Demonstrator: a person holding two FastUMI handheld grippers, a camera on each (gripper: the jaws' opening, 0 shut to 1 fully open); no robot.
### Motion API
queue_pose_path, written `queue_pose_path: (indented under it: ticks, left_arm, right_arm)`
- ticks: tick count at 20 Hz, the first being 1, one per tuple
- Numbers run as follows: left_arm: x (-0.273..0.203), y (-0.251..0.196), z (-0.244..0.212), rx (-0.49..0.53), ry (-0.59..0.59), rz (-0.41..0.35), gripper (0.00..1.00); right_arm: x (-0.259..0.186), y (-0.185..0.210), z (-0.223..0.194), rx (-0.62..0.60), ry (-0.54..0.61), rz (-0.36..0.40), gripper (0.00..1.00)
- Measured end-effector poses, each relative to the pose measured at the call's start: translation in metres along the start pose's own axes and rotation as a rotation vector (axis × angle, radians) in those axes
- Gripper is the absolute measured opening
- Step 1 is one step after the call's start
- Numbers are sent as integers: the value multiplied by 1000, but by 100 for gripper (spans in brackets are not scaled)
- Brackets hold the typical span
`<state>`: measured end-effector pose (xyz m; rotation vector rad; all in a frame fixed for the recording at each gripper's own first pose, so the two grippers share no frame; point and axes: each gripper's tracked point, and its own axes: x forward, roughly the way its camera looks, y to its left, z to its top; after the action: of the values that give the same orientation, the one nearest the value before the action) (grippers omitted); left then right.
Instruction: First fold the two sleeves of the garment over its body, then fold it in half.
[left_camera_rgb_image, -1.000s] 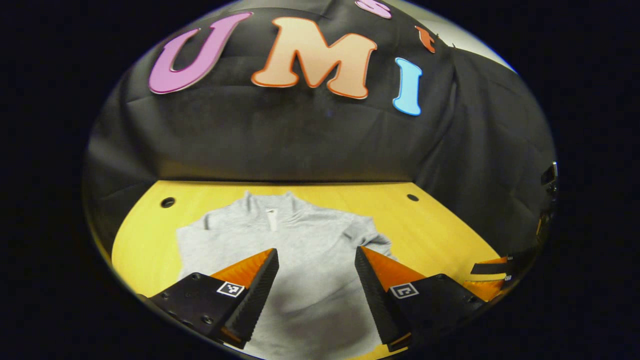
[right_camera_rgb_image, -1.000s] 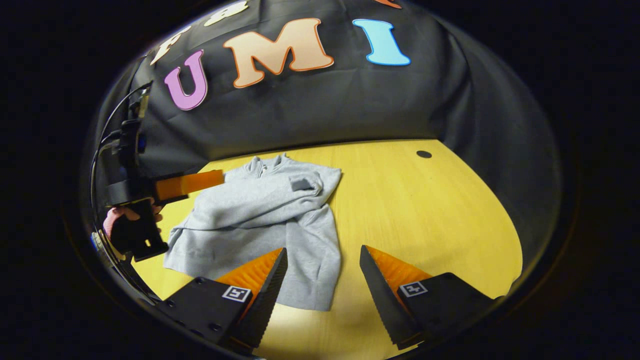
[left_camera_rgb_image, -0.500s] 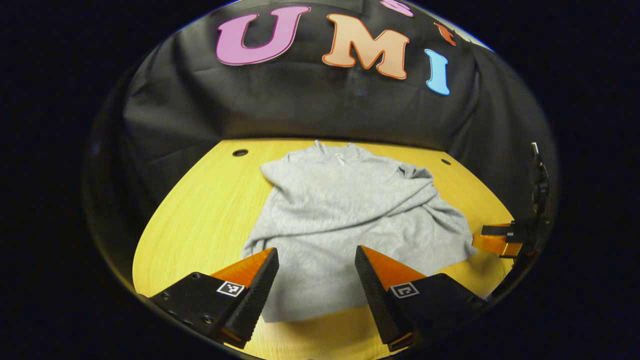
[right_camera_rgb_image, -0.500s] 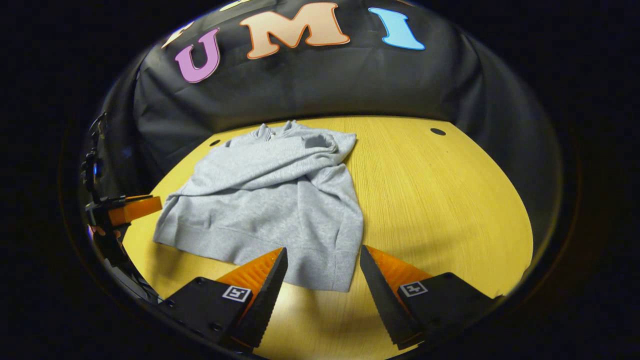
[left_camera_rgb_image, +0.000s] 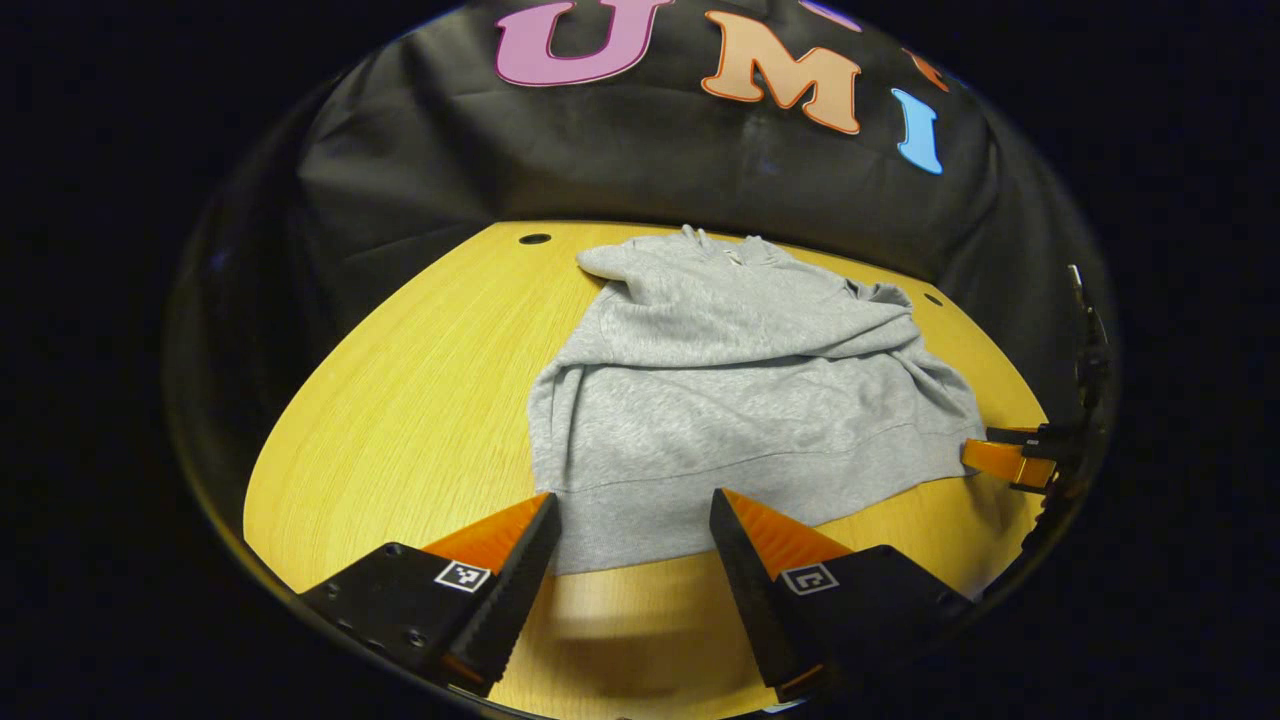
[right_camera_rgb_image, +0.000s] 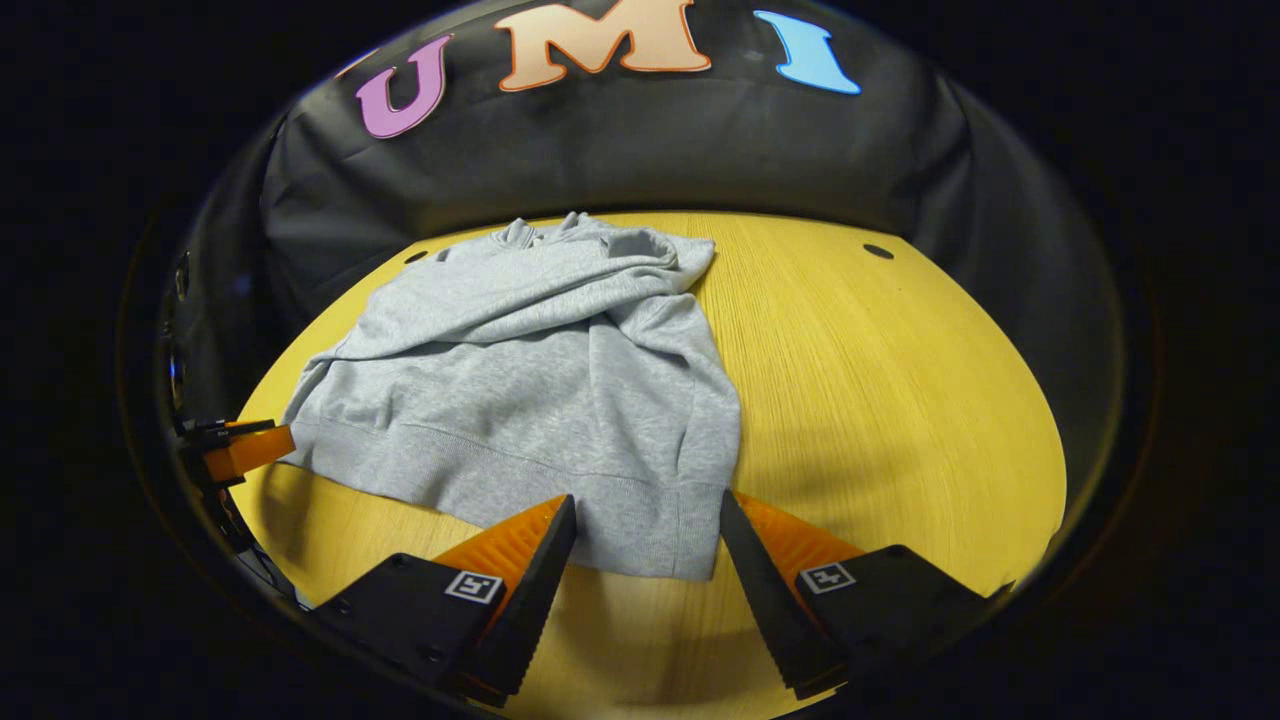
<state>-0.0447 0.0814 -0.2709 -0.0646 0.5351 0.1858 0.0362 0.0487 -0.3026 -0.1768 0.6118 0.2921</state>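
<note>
A grey sweatshirt (left_camera_rgb_image: 750, 400) lies flat on the yellow wooden table (left_camera_rgb_image: 420, 400), collar at the far side, both sleeves folded across its body. Its ribbed hem faces me. My left gripper (left_camera_rgb_image: 635, 525) is open just above the hem's left corner, nothing between its fingers. In the right gripper view the sweatshirt (right_camera_rgb_image: 530, 370) lies the same way, and my right gripper (right_camera_rgb_image: 648, 530) stands open over the hem's right corner. The right gripper (left_camera_rgb_image: 1010, 455) shows at the far right of the left gripper view; the left gripper (right_camera_rgb_image: 235, 450) shows at the left edge of the right gripper view.
Small round holes (left_camera_rgb_image: 534, 239) (right_camera_rgb_image: 878, 251) sit near the table's far corners. Black cloth wall (left_camera_rgb_image: 600, 170) closes the back and sides. Bare tabletop (right_camera_rgb_image: 880, 380) stretches to the right of the garment and also to its left.
Both grippers have drawn back toward the near edge and lowered, so the hem now lies right by their fingertips. The sweatshirt has not visibly shifted.
</note>
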Motion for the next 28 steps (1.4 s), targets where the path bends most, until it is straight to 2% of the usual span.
queue_pose_path:
  ticks: [2,3,5,8,9,10,11,12,13,14,15,16,17,20,21,22,25,28]
  left_arm:
    - [3,3,-9,10,22,15,89]
    - [2,4,-8,32,6,18,89]
    - [2,4,-11,59,-1,25,88]
    - [3,2,-8,47,-33,11,86]
    - [4,3,-9,43,-35,5,86]
    - [5,-1,-7,32,-40,-8,70]
    - [6,-5,-6,29,-40,-23,61]
    - [7,-8,-5,17,-33,-40,46]
    - [9,-12,-2,-2,-36,-54,34]
    - [11,-15,-2,-24,-30,-62,18]
    - [12,-16,0,-39,-36,-67,10]
    - [13,-17,-1,-47,-31,-71,3]
    - [13,-17,0,-47,-28,-74,1]
    - [14,-17,1,-36,-20,-78,0]
    - [14,-17,1,-39,-17,-78,0]
    - [14,-17,2,-48,-17,-79,0]
    - [13,-17,9,-100,-17,-91,0]
    - [5,-18,42,-126,-74,-104,0]
  right_arm:
    - [0,0,0,7,-7,-3,92]
    - [0,0,1,7,-10,-4,85]
    - [1,0,0,5,-9,-5,85]
    - [1,1,0,10,-6,4,85]
    - [1,4,0,15,-3,11,82]
    - [1,5,0,17,0,12,75]
    - [1,6,0,17,6,11,64]
    - [2,7,0,15,9,16,60]
    - [2,13,0,26,19,34,61]
    - [2,14,1,34,13,31,48]
    - [3,18,-2,33,23,42,34]
    - [-1,16,0,31,12,31,25]
    - [1,17,-2,20,17,21,17]
    - [0,19,1,-15,8,2,11]
    - [0,20,1,-17,12,-7,12]
    - [0,20,2,-15,13,-6,7]
    - [-5,20,9,17,12,0,7]
    - [-12,25,36,45,-29,22,7]
